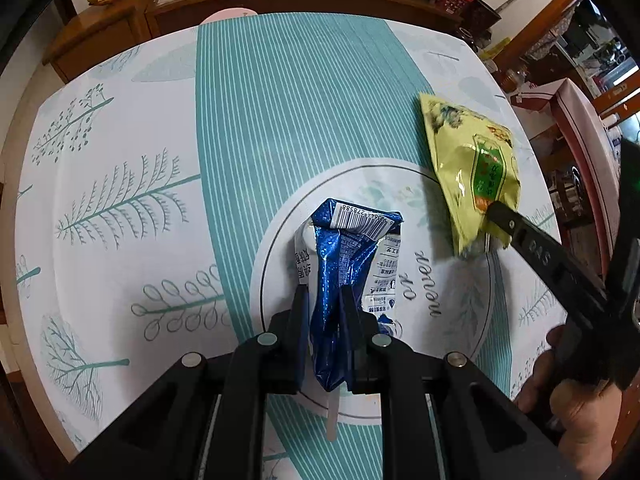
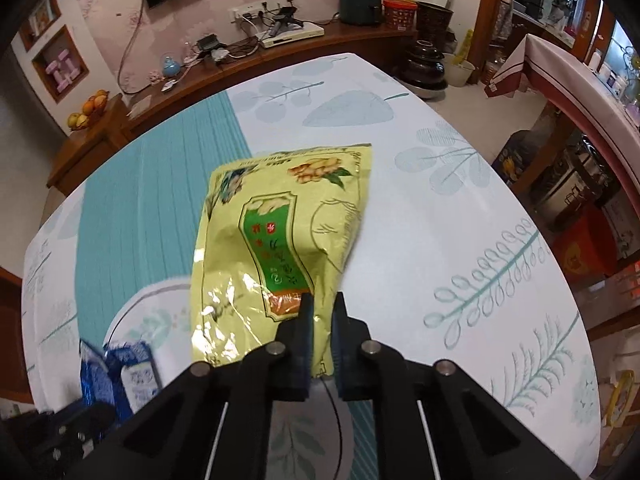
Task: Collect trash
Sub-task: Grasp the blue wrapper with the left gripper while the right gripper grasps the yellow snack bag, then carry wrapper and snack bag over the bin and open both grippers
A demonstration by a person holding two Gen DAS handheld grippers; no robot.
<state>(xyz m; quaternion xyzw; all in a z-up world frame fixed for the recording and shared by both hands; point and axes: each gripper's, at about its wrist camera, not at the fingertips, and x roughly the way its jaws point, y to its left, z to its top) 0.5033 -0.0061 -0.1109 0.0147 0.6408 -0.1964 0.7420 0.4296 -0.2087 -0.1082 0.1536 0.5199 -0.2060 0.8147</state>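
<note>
Worktop carries a white cloth with teal leaf prints and a striped teal band down its middle. Left gripper has its fingers closed on a crumpled blue wrapper; the wrapper's barcode end points away from the camera, over the printed circle near the worktop's near edge. Right gripper has its fingers clamped on the near edge of a yellow snack bag with a green label. The bag's far end reaches over the white part of the cloth, toward the worktop's right edge. Whether either item touches the cloth cannot be told. In the left wrist view the bag sits to the right of the wrapper, apart from it. A hand holds the right gripper's body.
</note>
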